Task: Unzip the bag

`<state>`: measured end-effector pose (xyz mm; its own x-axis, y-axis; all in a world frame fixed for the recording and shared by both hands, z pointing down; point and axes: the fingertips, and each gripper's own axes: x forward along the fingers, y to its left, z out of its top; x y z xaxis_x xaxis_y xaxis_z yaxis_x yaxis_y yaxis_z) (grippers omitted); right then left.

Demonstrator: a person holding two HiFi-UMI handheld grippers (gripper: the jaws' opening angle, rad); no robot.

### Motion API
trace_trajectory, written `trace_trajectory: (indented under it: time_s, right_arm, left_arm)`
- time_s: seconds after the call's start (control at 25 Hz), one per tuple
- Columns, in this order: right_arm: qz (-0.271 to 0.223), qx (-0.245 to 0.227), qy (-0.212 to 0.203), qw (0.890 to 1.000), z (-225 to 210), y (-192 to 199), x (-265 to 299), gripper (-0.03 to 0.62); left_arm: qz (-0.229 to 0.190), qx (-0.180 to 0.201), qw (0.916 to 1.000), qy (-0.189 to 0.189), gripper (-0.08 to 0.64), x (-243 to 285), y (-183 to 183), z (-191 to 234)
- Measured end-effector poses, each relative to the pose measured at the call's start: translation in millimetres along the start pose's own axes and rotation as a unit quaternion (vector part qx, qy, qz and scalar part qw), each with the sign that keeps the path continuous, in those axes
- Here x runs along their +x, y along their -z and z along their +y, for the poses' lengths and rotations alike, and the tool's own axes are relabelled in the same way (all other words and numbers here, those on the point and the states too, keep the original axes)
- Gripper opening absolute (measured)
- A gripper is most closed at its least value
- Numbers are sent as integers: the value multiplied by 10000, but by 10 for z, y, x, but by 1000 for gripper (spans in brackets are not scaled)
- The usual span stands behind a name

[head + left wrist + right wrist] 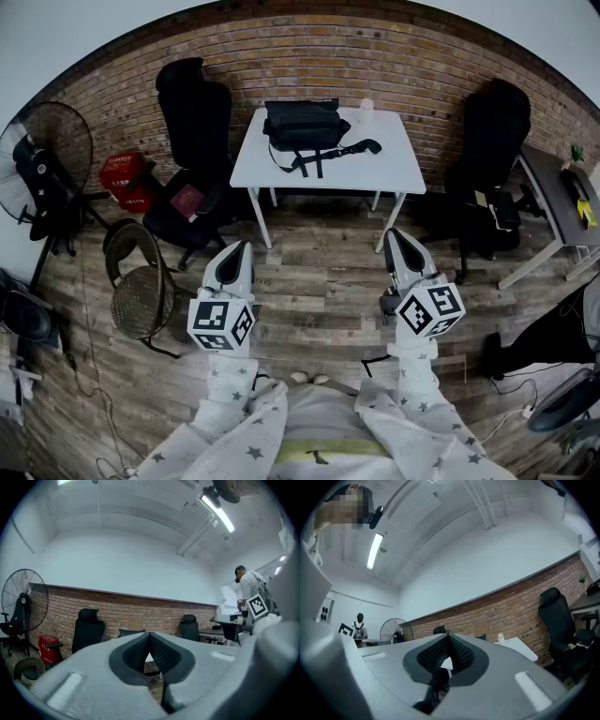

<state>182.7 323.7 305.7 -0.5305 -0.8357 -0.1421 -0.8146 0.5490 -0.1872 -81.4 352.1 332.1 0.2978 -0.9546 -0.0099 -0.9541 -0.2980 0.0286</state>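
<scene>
A black bag (302,127) lies on the far half of a white table (394,169) against the brick wall, its strap (349,148) trailing to the right. Both grippers hang over the wooden floor well short of the table, nothing between their fingers. My left gripper (239,247) is shut and points at the table's left front. My right gripper (394,234) is shut too, near the right front leg. In the left gripper view the pads (161,653) meet, with the bag (131,632) dark behind them. In the right gripper view the closed pads (459,653) hide most of the table (518,648).
Black office chairs stand left (192,122) and right (492,131) of the table. A fan (47,150), a red box (125,176) and a wicker chair (141,291) are on the left. A grey desk (562,202) stands at the right. A small white cup (366,110) sits beside the bag.
</scene>
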Motion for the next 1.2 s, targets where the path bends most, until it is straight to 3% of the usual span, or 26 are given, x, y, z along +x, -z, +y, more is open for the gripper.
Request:
trace_trajectory:
  time_s: [0.72,1.2]
  right_arm:
    - [38,224,-133,9997,-216,105,8,5]
    - [116,416,-183,9989,-452,316,588,5]
  left_arm:
    - [124,-47,9996,-254,-2,-11,142,-98]
    - [284,-143,9986,-433,-2,386,315,243]
